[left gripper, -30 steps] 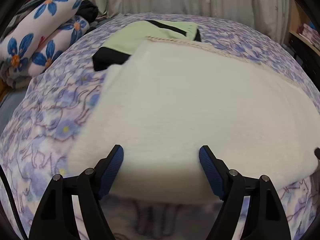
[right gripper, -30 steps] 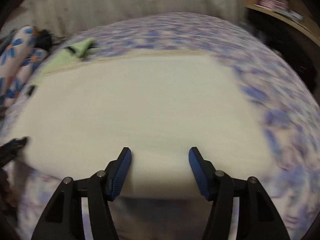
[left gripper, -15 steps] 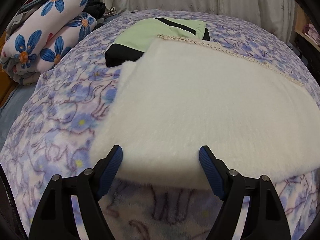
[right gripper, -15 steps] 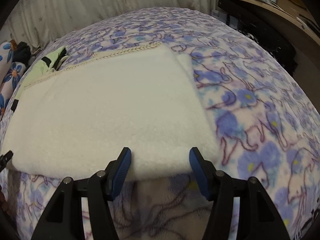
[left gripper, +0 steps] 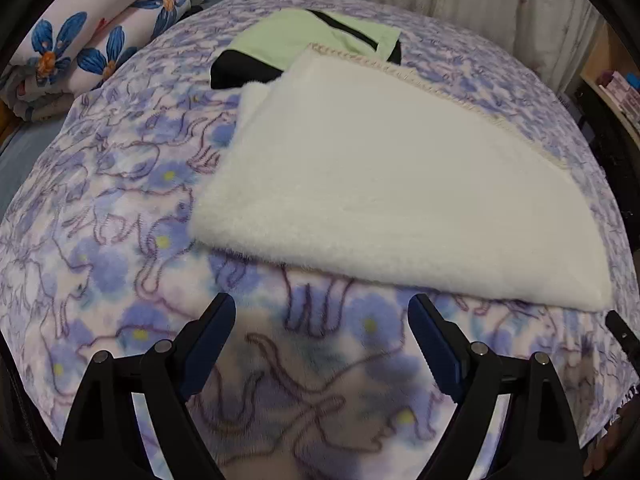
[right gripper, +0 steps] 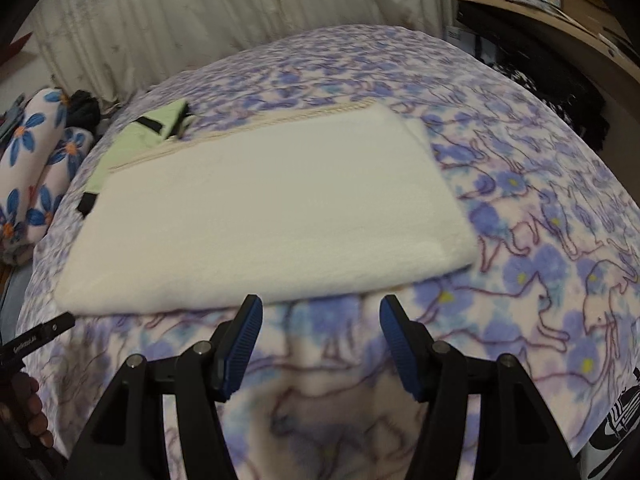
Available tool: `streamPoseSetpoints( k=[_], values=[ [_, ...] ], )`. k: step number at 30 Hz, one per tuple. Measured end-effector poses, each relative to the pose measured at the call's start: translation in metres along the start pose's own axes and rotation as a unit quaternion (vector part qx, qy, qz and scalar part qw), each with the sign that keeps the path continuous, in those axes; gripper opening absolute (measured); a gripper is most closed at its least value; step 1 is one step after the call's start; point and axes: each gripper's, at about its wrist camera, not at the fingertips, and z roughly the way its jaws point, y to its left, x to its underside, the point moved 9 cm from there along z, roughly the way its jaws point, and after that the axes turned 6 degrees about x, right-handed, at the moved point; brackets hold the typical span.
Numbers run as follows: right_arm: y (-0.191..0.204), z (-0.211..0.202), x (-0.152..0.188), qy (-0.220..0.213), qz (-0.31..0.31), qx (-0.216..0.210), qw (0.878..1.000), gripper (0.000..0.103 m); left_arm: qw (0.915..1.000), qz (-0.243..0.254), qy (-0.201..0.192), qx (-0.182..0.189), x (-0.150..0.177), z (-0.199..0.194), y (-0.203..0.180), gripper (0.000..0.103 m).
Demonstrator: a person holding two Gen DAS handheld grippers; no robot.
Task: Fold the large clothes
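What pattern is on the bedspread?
Purple-blue flowers and outlined animals on the bedspread; clearest from the right wrist.

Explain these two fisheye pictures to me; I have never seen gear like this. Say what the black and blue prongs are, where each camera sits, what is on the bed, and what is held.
No robot here: a person holds a two-finger tool in each hand, with a camera on each looking along its fingers. One picture is from the left tool, the other from the right tool. Both are open and hold nothing; the left one's jaws have just been opening. On the purple flowered bedspread lies a folded cream blanket, partly covering a green and black garment. Rolled blue-flowered bedding sits at the far left.
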Motion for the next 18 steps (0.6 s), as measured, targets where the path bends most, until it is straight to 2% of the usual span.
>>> streamPoseSetpoints(
  k=[6, 10, 14, 18],
  values=[
    [0.028, -0.024, 0.004, -0.028, -0.028, -0.013, 0.999, 0.061, 0.999, -0.005, -0.012, 0.042, 0.008, -0.021, -0.008, 0.087],
    [0.045, -0.031, 0.005, -0.053, -0.046, -0.013, 0.997, 0.061, 0.9958, -0.023, -0.008, 0.088, 0.018, -0.016, -0.01, 0.087],
    [0.062, -0.026, 0.009, -0.063, -0.06, -0.022, 0.996, 0.061, 0.9859, -0.058, -0.013, 0.156, 0.028, 0.0, -0.011, 0.087],
    [0.078, -0.012, 0.009, -0.055, -0.067, -0.032, 0.996, 0.061, 0.9794, -0.097, -0.016, 0.176, 0.028, 0.027, -0.003, 0.087]
  ],
)
